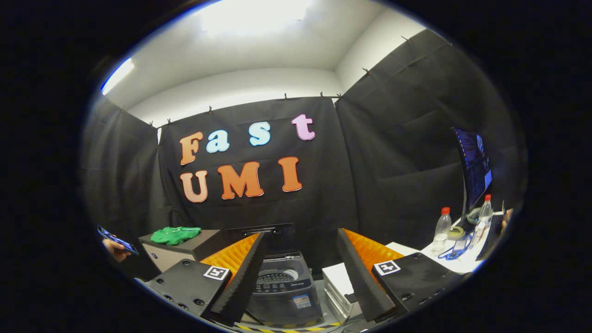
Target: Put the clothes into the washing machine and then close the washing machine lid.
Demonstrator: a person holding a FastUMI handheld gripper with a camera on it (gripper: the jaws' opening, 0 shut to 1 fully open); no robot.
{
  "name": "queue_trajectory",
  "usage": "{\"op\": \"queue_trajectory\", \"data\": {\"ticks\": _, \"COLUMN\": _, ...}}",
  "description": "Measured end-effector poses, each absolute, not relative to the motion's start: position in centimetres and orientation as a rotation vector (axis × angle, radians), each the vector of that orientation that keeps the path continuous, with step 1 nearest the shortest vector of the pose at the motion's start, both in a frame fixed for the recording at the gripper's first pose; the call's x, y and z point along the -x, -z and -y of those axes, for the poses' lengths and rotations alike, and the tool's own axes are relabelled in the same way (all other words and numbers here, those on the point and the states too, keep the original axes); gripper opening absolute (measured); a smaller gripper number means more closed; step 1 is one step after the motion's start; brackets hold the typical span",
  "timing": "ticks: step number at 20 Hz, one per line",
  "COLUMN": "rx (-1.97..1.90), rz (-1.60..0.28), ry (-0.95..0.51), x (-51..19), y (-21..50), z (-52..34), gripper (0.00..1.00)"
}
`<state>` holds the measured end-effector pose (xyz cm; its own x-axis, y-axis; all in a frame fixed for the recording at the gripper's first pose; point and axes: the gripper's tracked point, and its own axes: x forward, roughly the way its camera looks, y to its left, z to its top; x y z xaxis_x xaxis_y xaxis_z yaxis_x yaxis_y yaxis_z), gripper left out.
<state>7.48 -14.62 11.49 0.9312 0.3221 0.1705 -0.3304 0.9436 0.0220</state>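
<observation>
Clothes: green garment (175,235), bunched in a loose heap, lying on top of a low box (185,249) just left of the washing machine (282,291); not yet in the drum.
Washing machine: small top-loader, straight ahead between the two fingers and a little below them; taken as landmark for all the rest.
Drum: open to view, perforated basket (276,277) visible inside the machine, nothing in it as far as can be seen.
Lid: raised, standing upright at the back of the machine (260,230); not closed.
Gripper: (300,273) fingers wide apart, holding nothing, one on each side of the machine's opening, well short of the garment.
Progress: nothing done so far, judging by the layout; garment untouched, lid up.
Left to do: swing left from the machine to the box, close on the garment, carry it over the drum, drop it in, then push the lid down.
Right of machine: pale box-shaped unit (340,289) just beside it; further right a white table (407,249) with two clear bottles (441,229) with red caps, a cable, and a monitor (474,169).
Left of machine: beyond the box, a hand holding a phone (116,239).
Floor: yellow-and-black striped tape (286,329) in front of the machine.
</observation>
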Motion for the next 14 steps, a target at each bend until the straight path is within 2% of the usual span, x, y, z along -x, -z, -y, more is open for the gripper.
{"op": "queue_trajectory", "data": {"ticks": 4, "rx": 0.043, "rz": 0.202, "ry": -0.338, "x": -7.8, "y": -14.3, "z": 11.0, "gripper": 0.98}}
{"op": "queue_trajectory", "data": {"ticks": 6, "rx": 0.079, "rz": 0.237, "ry": -0.434, "x": -6.5, "y": -15.4, "z": 5.5, "gripper": 0.98}}
{"op": "queue_trajectory", "data": {"ticks": 10, "rx": 0.003, "rz": 0.221, "ry": -0.536, "x": -7.3, "y": -16.4, "z": -4.0, "gripper": 0.98}}
{"op": "queue_trajectory", "data": {"ticks": 14, "rx": -0.047, "rz": 0.162, "ry": -0.605, "x": -11.4, "y": -16.5, "z": -15.5, "gripper": 0.98}}
